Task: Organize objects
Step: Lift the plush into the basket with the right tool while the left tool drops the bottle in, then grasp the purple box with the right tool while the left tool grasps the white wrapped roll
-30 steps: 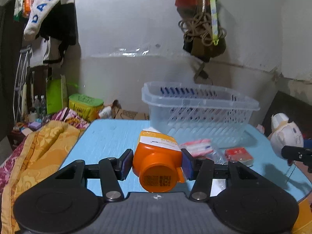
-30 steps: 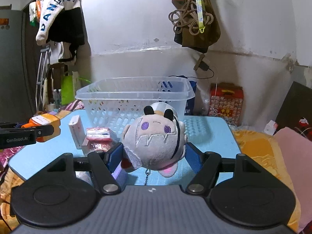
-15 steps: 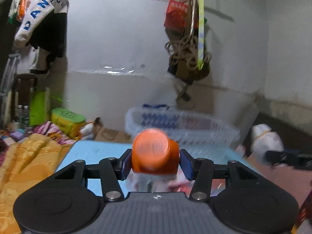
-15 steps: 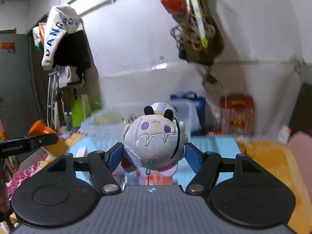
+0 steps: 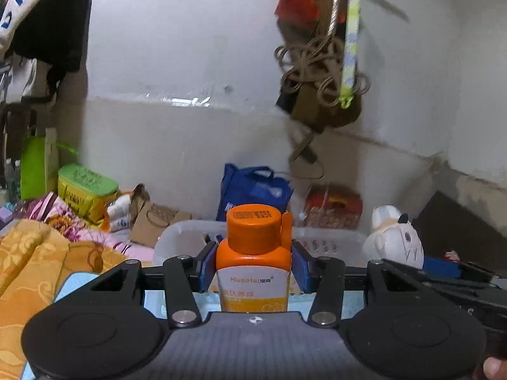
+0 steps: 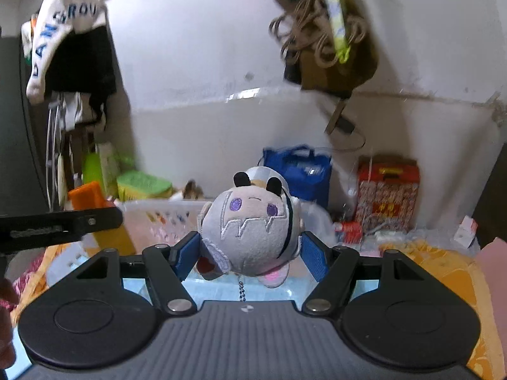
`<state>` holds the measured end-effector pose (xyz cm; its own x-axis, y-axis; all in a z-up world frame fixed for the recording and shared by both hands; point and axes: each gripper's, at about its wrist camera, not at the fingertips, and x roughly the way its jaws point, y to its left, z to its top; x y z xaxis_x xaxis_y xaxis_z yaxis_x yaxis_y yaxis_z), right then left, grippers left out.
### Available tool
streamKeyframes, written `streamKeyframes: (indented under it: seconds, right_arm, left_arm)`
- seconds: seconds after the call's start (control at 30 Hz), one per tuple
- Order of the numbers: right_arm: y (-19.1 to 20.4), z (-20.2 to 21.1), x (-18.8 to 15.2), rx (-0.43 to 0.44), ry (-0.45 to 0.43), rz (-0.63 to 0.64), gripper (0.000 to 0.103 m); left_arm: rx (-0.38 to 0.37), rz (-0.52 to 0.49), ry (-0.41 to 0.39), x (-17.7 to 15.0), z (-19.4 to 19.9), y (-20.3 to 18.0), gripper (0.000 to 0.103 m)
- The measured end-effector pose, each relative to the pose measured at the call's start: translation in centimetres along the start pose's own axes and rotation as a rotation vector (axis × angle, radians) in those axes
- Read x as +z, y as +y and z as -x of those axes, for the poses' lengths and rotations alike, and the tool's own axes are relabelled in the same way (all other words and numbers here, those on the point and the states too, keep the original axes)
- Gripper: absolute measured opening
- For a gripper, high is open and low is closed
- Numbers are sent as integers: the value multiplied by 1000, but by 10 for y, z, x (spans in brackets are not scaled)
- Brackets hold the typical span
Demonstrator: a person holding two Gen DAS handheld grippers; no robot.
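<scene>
The left gripper pinches an upright orange bottle with a white-and-yellow label, above the clear basket's near rim. The right gripper squeezes a grey plush toy, seemingly over the same basket.

1. Our left hand-held gripper is raised and level, its blue pads clamped on the orange, white-labelled plastic bottle, held upright.
2. Our right hand-held gripper is raised, its blue pads squeezing the round grey plush toy.
</scene>
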<state>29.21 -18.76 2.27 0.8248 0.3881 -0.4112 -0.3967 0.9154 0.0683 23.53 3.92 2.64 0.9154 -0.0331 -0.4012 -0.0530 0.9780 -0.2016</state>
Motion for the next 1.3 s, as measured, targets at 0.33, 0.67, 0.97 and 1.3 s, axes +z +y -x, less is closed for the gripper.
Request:
streamKeyframes:
  seconds: [0.33,0.67,0.97,1.3]
  right_arm:
    - [1,81,-28,40,-87,-56,103]
    - [7,125,-147,38,236,-88,103]
    - [10,126,-136,26,196,-103,103]
    - [14,117,-139,29,221,-76,102]
  left_arm:
    - [56,-78,-116,-27,50,2,103]
    - [-62,-160,191,-143,97,-4,96]
    - [-55,-129,239,-153,85,-14,91]
    - [-31,-202,280,-172,79,-16,75]
